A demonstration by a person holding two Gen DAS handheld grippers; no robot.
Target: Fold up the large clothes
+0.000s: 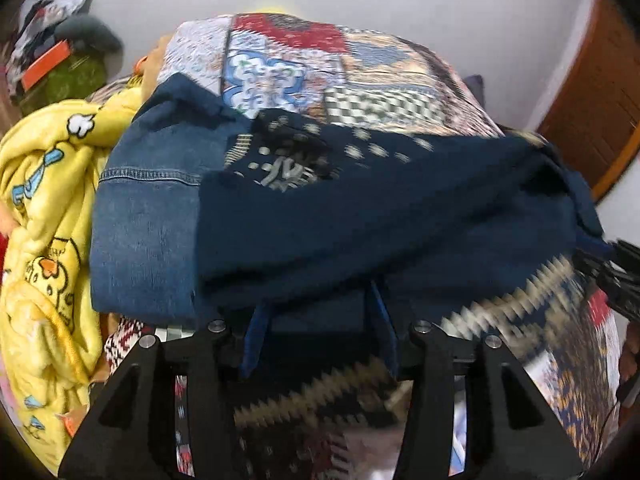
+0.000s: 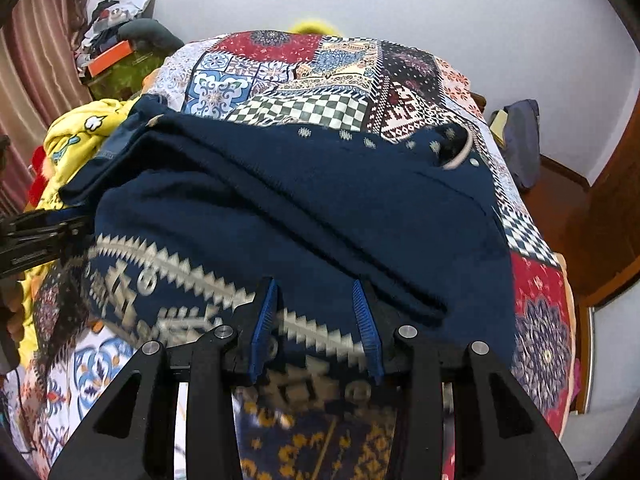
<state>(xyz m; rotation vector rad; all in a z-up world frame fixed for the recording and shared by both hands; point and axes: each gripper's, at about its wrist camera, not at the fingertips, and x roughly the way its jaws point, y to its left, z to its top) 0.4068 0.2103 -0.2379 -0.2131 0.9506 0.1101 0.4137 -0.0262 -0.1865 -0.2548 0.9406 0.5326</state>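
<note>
A navy knitted sweater (image 2: 320, 208) with a cream zigzag band lies bunched and partly folded across the patchwork bedspread (image 2: 304, 68). It also shows in the left wrist view (image 1: 360, 220). My right gripper (image 2: 316, 316) is open, its blue fingers (image 2: 366, 328) standing apart over the sweater's patterned hem. My left gripper (image 1: 320, 328) is open too, blue fingers (image 1: 256, 336) apart, with sweater cloth draped over their tips. A folded pair of blue jeans (image 1: 148, 216) lies under the sweater's left side. The left gripper shows at the left edge of the right wrist view (image 2: 44, 236).
A yellow cartoon blanket (image 1: 44, 208) is heaped at the bed's left. Clutter with an orange box (image 2: 110, 58) is stacked by the far left wall. A dark bag (image 2: 520, 140) and a wooden door (image 2: 612, 208) are on the right.
</note>
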